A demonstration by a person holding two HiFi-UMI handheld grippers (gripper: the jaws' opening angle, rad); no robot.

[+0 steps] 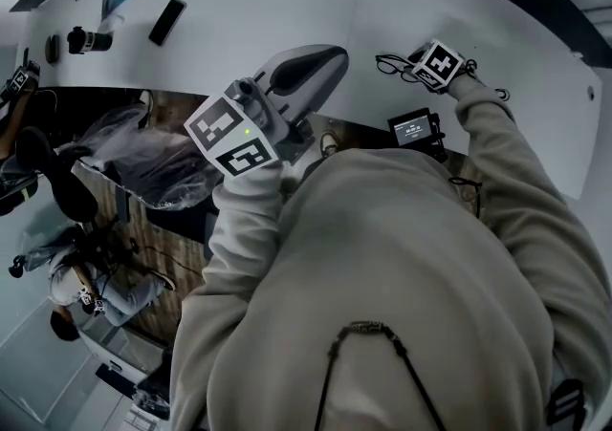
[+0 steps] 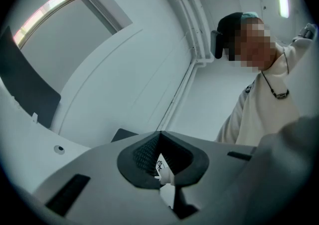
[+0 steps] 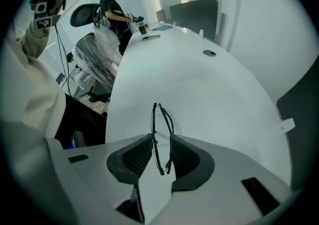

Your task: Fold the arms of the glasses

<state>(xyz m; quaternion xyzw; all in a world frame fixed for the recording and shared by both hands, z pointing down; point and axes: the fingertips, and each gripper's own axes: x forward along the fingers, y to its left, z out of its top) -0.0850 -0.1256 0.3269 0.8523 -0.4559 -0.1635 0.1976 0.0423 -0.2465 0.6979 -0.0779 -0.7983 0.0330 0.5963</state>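
On the white table [image 3: 214, 94], glasses [image 3: 158, 119] lie between the released jaws of the right gripper [image 3: 161, 144]; left gripper [image 2: 160, 141] clenched, held aside. Probably best to press each arm near its hinge; gently.

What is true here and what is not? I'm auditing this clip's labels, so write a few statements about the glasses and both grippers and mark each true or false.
1. The glasses sit between the right gripper's jaws. True.
2. The left gripper's jaws are wide open. False: they are shut, holding nothing.
3. The glasses are at a white table. True.
4. The left gripper touches the glasses. False: it is held well apart from them, near the person's chest.
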